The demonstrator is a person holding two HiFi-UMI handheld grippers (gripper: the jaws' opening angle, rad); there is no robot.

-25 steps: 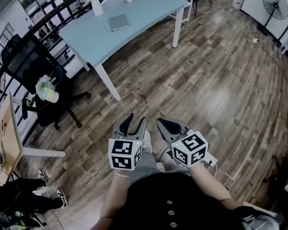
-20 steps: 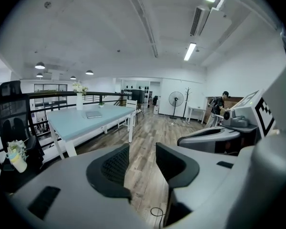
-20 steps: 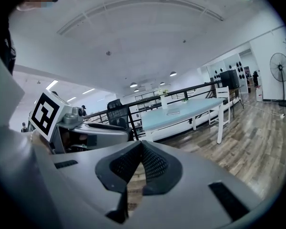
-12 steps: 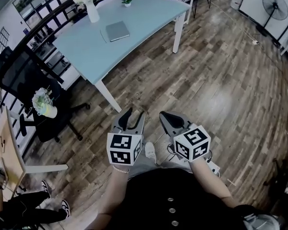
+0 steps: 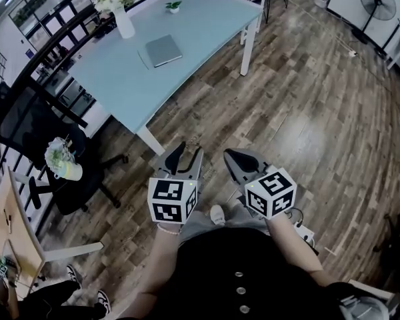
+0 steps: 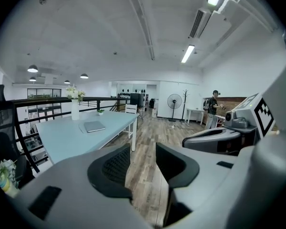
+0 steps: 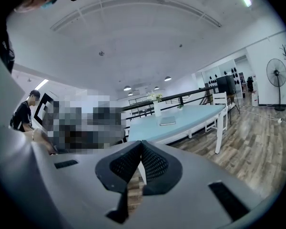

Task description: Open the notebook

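Up at 11 o'clock on the table (image 5: 207,25), the notebook (image 5: 163,49) lies closed and flat, well apart from the left gripper (image 5: 189,151), whose jaws stand apart around nothing, and the right gripper (image 5: 232,157), whose jaws meet at the tips, empty too. A jaw meeting the cover edge-on may just shove the notebook across the smooth top, and a wide reach may tip the vase (image 5: 124,24) near its 10 o'clock. That vase holds white flowers, and a small pot (image 5: 175,7) at the notebook's 12 o'clock holds a green plant.
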